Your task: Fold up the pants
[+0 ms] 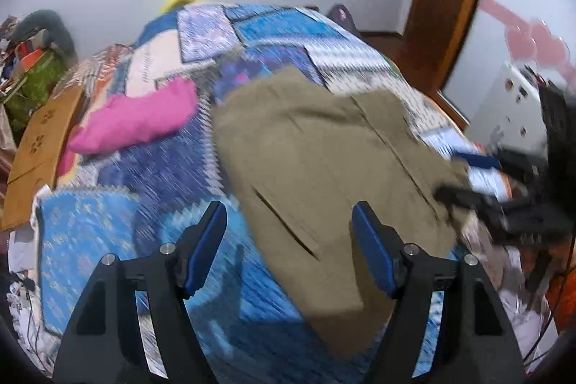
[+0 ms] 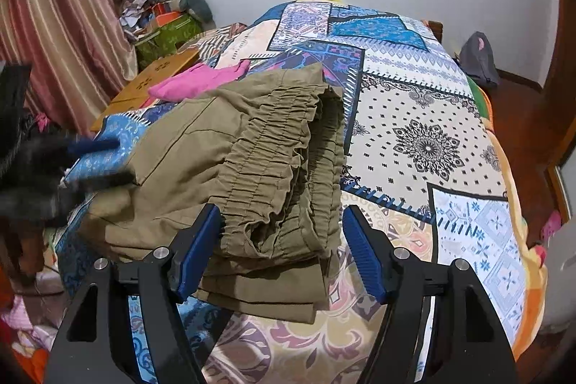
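Already folded into a compact stack, olive-green cotton pants [image 2: 252, 175] on the patchwork-quilted bed [image 2: 424, 146], lying between wide, empty right fingers [image 2: 280, 252]; left fingers [image 1: 289, 249] likewise wide, holding nothing, probably just released.

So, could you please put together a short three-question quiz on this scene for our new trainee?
1. True or false: the right gripper is shut on the olive pants.
2. Multiple choice: what lies just beyond the pants on the patchwork bedspread? A) a pink garment B) a red towel C) a white pillow
3. Short answer: which part of the pants faces the right wrist camera, between the right gripper's fingers?

Key
1. False: both the right gripper and the left gripper are open and hold nothing.
2. A, the pink garment.
3. The gathered elastic waistband, lying in stacked folded layers.
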The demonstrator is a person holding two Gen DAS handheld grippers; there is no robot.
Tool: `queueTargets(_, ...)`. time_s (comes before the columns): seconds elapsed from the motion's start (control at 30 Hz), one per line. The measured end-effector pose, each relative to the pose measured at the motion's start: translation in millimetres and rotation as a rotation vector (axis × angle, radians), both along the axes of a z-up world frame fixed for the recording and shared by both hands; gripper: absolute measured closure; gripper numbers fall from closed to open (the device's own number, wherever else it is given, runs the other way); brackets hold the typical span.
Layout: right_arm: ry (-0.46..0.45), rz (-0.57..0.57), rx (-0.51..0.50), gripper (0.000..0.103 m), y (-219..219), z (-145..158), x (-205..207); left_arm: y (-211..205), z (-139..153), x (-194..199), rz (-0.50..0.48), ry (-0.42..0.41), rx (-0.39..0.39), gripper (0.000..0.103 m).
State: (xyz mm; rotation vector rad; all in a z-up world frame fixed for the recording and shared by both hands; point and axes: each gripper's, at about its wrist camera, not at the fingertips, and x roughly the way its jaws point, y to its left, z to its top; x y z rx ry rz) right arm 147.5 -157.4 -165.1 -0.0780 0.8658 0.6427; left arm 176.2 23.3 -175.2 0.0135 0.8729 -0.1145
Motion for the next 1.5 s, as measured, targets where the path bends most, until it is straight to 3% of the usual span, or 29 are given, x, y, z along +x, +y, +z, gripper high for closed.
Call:
queueTargets(0.1,0.019,0.021,0.006,0.037,-3,-2,5,15,7,28,0.029,-0.027,0.03,0.03)
queueTargets(0.2,0.024,0.031,-0.008,0.037,-5,-2,9,23,-3,64,0.033,0.0,0.054,0.03)
queueTargets(0.4,0.021,0.031,-0.051,0.037,-13,-3,22,22,-53,108,-0.058,0.147,0.097,0.03)
queueTargets(0.57,0.033,0.033,-0.078,0.037,-18,-8,39,28,-62,97,-0.042,0.147,0.044,0.029)
queueTargets(0.77,0.016,0.051,-0.135,0.037,-15,-14,67,26,-60,69,0.018,0.139,0.035,0.029)
queueTargets(0.97,-0.009,0.082,-0.199,0.037,-2,-20,98,31,-61,44,0.126,0.164,-0.096,0.029)
queueTargets(1.17,-0.029,0.098,-0.238,0.037,19,-27,123,25,-56,33,0.15,0.129,-0.076,0.03)
queueTargets(1.3,0.015,0.069,-0.208,0.038,22,-27,136,32,-46,27,0.15,0.107,-0.077,0.032)
queueTargets(1.43,0.008,0.033,-0.178,0.038,13,-8,122,50,-25,32,0.149,0.042,0.009,0.035)
queueTargets(1.5,-0.007,0.026,-0.151,0.038,7,6,106,63,-19,39,0.152,0.022,0.015,0.035)
